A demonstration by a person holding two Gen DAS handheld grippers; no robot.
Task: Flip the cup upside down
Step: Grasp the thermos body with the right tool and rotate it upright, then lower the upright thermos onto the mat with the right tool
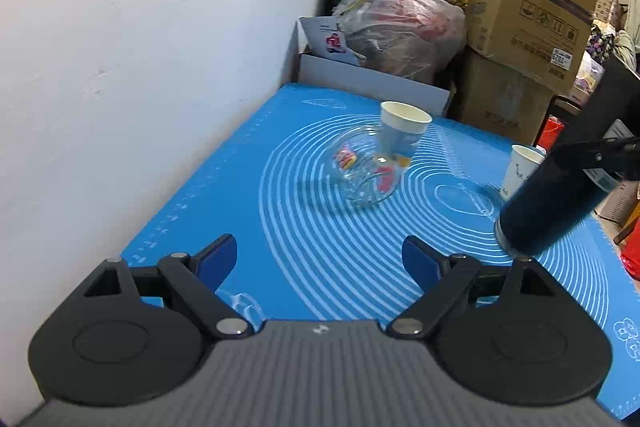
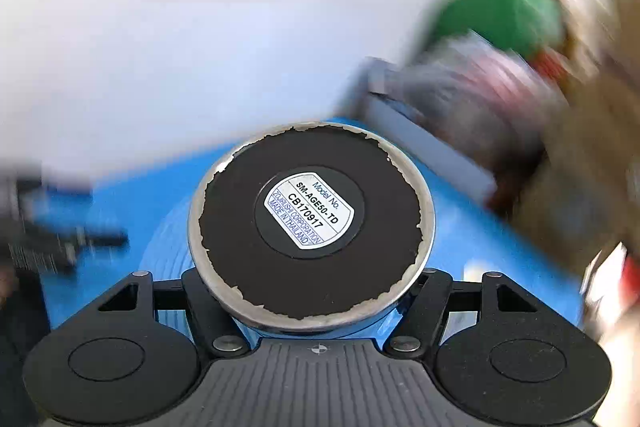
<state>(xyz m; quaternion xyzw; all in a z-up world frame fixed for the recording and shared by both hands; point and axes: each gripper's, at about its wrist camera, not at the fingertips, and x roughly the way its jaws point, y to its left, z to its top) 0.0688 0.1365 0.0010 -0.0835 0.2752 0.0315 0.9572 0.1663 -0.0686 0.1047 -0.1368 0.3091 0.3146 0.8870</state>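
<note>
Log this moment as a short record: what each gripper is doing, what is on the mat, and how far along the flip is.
left gripper: open, holding nothing, above the blue mat
right gripper: shut on the dark blue flask, tilted in the air, base toward its camera
flask base: worn black pad with a model label
glass jar: lying on its side on the mat
paper cups: one upright behind the jar, one upright near the flask
flip status: under way, flask not yet set down
</note>
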